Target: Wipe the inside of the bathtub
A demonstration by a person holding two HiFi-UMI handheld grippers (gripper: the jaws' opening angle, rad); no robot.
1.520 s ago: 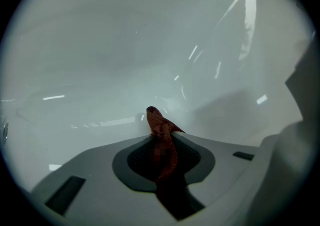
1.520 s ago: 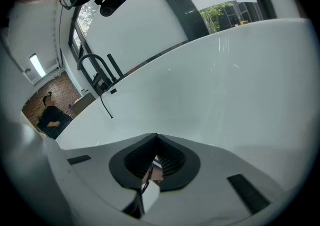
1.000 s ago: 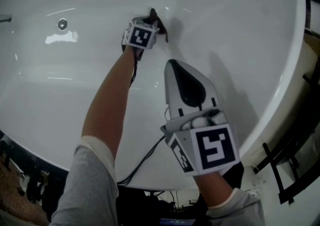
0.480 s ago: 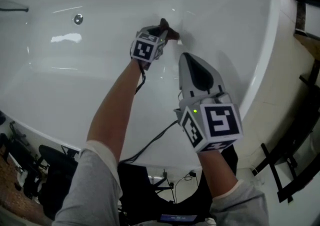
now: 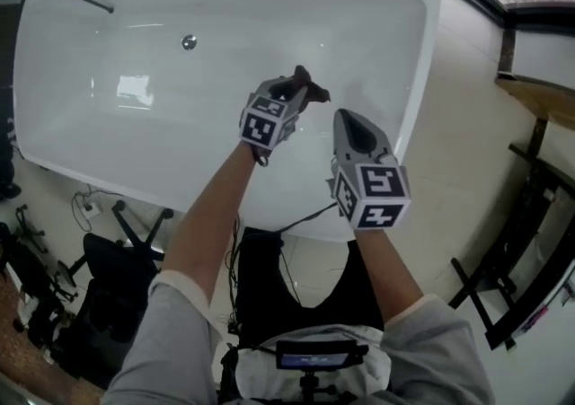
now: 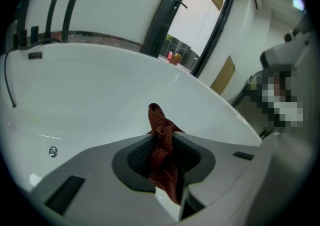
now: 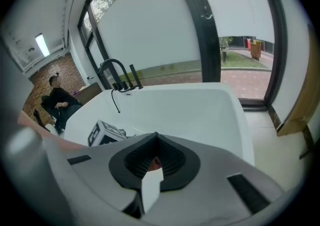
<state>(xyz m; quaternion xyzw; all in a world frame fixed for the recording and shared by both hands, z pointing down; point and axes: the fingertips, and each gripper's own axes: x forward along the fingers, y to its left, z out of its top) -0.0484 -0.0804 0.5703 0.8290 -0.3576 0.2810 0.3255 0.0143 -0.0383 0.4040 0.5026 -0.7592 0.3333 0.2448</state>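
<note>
Red cloth (image 6: 161, 125) sits pinched in the left gripper (image 5: 295, 89), bathtub (image 5: 135, 134) wall just ahead; pressed hard, the narrow bunch could slip free. Right gripper (image 7: 154, 137), closed and empty, hovers alongside.

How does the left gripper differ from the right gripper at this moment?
The left gripper has its jaws shut on a red cloth; the right gripper has its jaws shut, with only an unclear reddish speck between them. The left gripper reaches farther over the bathtub than the right gripper. Both point into the tub.
</note>
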